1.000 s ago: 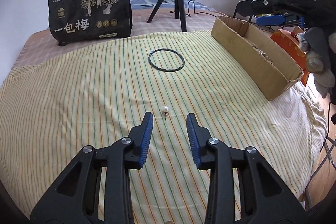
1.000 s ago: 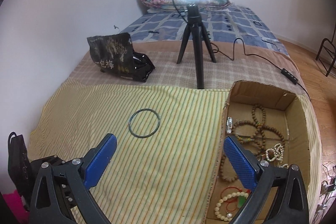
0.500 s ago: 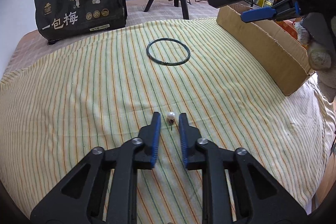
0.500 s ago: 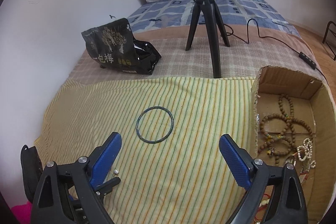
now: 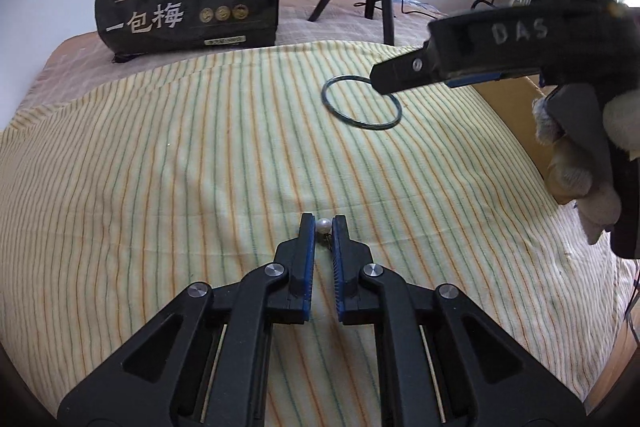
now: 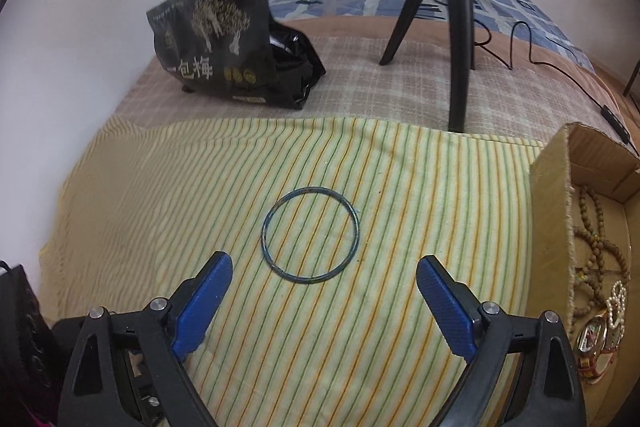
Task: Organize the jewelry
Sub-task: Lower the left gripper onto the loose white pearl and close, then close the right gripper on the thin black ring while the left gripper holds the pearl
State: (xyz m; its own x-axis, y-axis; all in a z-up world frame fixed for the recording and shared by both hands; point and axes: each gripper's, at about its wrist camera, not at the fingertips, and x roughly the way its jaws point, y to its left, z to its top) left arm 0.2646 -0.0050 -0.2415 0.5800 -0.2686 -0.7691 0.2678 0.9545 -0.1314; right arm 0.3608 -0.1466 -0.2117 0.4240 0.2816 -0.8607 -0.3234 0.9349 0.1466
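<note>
Beads, pearls and a watch already lie in our cardboard box (image 6: pixel 550 195). Our left claw (image 5: pixel 323 225) pinches the pearl earring (image 5: pixel 323 225); our right claw (image 6: pixel 324 285) gapes, the dark bangle (image 6: pixel 310 235) at its 12 o'clock on the bed.

The right gripper (image 6: pixel 324 291) hung wide open over the striped cloth (image 6: pixel 420 187) — a dark bangle (image 6: pixel 310 235) lay mid-cloth, the cardboard box (image 6: pixel 550 211) at its right edge.
</note>
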